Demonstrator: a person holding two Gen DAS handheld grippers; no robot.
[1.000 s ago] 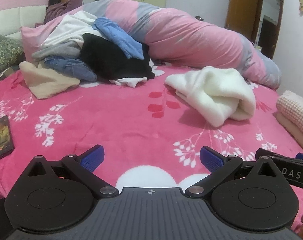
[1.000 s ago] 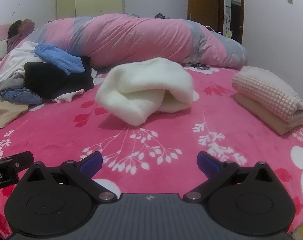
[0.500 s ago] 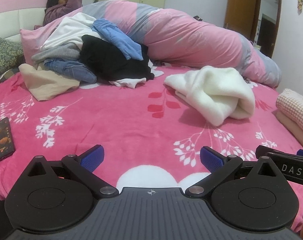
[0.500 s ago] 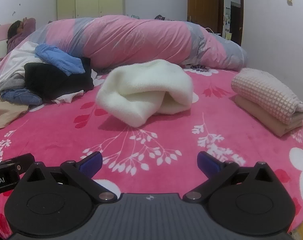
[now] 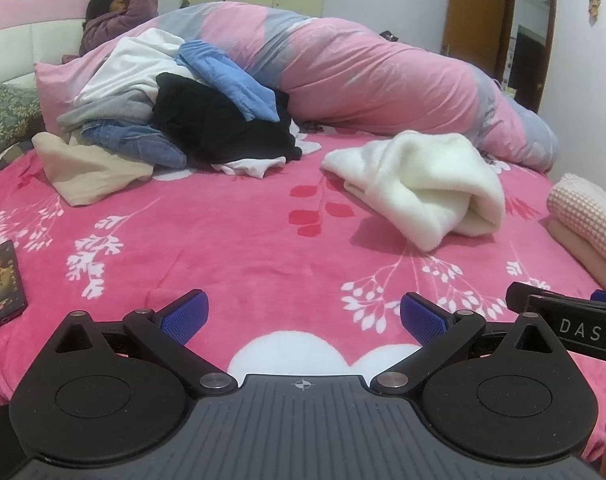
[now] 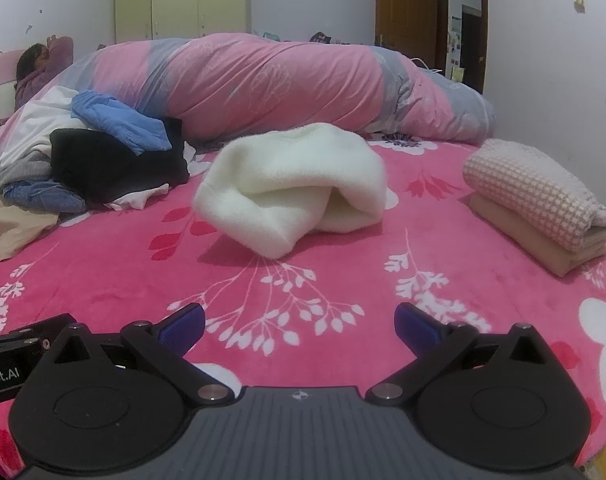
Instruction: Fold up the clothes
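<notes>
Tongs, left [image 5: 301, 316] and right [image 6: 299, 326], are held wide and empty above the pink floral bed blanket [image 6: 343, 280]; a cream fleece garment [image 6: 295, 192] is seen loosely folded ahead.

Each hand-held gripper has a grey ribbed body with a small crosshair mark at its front edge, flanked by two black rounded housings with recessed discs. Black link arms with silver pivot screws carry blue textured finger pads. The left hand-held gripper [image 5: 301, 314] and right hand-held gripper [image 6: 299, 322] match. White lettering reads "DAS" on one side bar, "bot.AI" on the other.
</notes>
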